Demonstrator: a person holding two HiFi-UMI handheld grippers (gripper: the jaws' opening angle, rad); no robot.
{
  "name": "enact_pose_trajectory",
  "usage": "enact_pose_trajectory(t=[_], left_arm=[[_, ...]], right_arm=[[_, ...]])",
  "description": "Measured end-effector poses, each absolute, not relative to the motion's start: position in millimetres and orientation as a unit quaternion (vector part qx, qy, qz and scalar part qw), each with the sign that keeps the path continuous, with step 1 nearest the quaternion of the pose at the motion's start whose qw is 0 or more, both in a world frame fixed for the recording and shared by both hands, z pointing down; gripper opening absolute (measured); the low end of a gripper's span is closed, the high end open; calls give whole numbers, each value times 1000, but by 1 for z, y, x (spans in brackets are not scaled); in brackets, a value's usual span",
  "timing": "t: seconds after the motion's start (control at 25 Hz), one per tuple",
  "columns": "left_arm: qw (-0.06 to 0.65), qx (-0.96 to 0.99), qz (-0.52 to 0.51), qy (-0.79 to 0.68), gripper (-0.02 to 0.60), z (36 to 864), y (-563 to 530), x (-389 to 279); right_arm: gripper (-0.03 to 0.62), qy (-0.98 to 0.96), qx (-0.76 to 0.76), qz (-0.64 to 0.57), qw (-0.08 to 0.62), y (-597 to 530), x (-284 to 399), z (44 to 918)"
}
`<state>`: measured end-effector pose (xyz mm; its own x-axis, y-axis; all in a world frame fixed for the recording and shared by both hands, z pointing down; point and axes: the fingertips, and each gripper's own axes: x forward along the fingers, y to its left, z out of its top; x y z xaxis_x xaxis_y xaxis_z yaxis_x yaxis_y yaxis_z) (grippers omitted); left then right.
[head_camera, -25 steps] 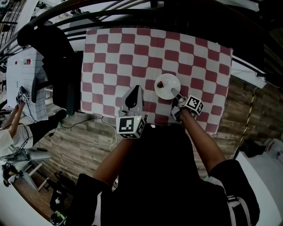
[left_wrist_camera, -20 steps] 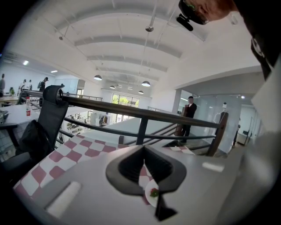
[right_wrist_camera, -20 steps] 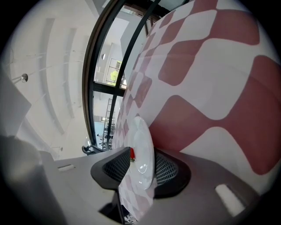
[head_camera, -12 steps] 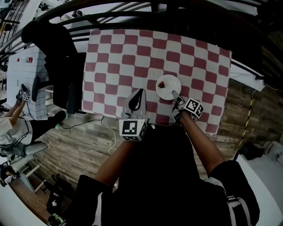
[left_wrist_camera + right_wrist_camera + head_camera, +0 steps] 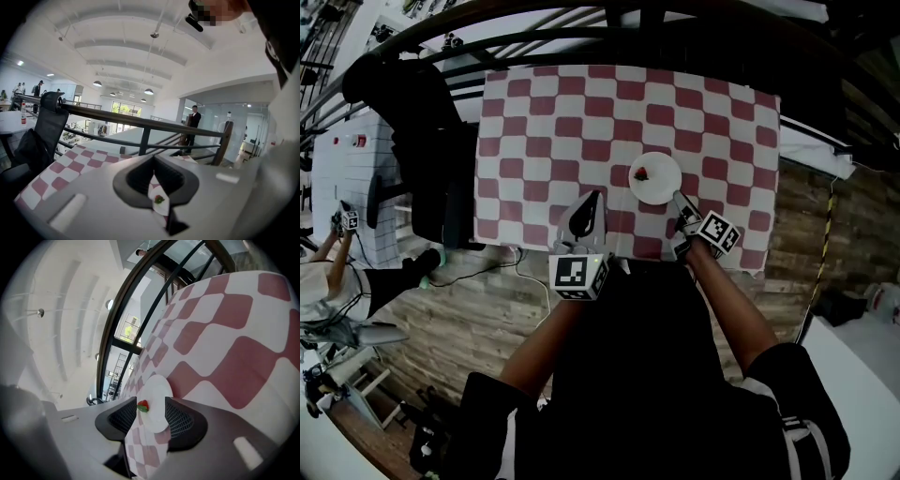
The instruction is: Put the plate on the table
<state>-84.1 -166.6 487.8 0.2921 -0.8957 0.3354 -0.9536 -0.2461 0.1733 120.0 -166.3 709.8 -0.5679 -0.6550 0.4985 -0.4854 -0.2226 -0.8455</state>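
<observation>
A small white plate (image 5: 657, 180) with a strawberry (image 5: 642, 173) on it lies flat on the red-and-white checkered table (image 5: 581, 112), near the front edge. My right gripper (image 5: 682, 206) sits just off the plate's near right rim, open, with nothing held. In the right gripper view the plate (image 5: 157, 404) and strawberry (image 5: 142, 405) show beyond the spread jaws of the right gripper (image 5: 151, 417). My left gripper (image 5: 586, 211) hovers left of the plate, shut and empty. Its own view shows only a sliver of plate (image 5: 159, 208) past the left gripper (image 5: 157, 187).
A black office chair (image 5: 422, 122) stands against the table's left side. A dark railing (image 5: 581, 28) runs behind the far edge. Wooden floor (image 5: 478, 291) lies in front, with another person (image 5: 328, 272) at the far left. The table's front edge passes right under both grippers.
The right gripper's jaws have spread apart and let go of the plate's rim, drawing back slightly toward me. The plate stays flat on the cloth. The left gripper has hardly moved.
</observation>
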Motion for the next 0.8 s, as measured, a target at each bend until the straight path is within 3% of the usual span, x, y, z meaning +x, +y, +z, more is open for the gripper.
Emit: enact_pose_trajectory(t=[0.44,0.8], left_arm=[[171,807,71,-561,9,476,-125,-89],[187,808,64,-555,9,468,-88,-118]], right_arm=[[173,625,-455,-622,123,-134,83,648],[124,635,-448,-606,167,-96,41,590]])
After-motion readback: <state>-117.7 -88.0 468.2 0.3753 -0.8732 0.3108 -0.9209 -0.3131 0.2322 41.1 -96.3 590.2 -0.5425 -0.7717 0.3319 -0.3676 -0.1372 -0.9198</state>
